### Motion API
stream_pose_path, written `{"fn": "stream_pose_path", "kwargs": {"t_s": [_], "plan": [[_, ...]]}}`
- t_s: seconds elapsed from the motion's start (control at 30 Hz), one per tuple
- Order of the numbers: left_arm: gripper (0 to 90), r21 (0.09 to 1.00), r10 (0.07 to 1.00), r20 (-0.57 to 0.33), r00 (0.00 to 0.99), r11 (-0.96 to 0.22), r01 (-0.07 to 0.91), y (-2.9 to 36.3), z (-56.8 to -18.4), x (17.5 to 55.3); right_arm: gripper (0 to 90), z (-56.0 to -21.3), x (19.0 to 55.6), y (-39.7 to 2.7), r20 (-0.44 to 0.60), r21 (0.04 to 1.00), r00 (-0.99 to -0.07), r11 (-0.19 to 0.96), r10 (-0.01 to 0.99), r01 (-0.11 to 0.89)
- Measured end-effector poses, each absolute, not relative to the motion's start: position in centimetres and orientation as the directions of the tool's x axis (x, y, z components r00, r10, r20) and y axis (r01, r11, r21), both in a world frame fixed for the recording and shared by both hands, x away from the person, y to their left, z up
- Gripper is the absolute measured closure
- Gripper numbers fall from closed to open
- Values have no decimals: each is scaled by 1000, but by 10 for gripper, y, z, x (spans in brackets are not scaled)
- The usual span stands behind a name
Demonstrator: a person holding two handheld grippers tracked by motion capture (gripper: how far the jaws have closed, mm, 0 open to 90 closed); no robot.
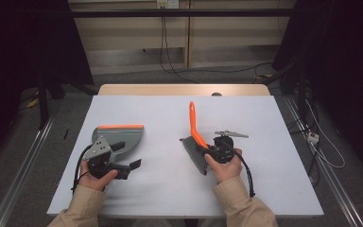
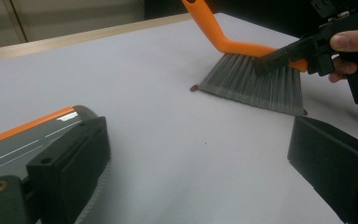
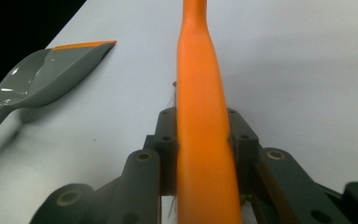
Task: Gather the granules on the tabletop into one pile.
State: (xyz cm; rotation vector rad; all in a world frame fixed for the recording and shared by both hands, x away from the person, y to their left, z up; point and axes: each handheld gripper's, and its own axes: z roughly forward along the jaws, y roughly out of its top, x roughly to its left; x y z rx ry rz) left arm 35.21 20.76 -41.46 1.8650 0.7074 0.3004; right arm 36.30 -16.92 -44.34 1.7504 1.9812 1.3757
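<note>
Two grippers: right gripper point(image 1: 207, 152) clamps the brush point(image 1: 194, 142); left gripper point(image 1: 128, 165) gapes beside the dustpan point(image 1: 123, 137).

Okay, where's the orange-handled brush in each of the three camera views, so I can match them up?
High view: the brush stands right of centre on the table, clamped in the right gripper.
Left gripper view: upper right, grey bristles on the table, orange handle rising up and left.
Right gripper view: the orange handle runs up the middle between the jaws.
Shared landmark: the grey dustpan with its orange lip, left of the brush.
</note>
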Motion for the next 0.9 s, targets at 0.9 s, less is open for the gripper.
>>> {"fn": "stream_pose_path", "kwargs": {"t_s": [0.9], "plan": [[54,908,605,-121,787,-252,334,211,-415,355,711,-444,405,-140,463,668,-279,-124,842,733]]}}
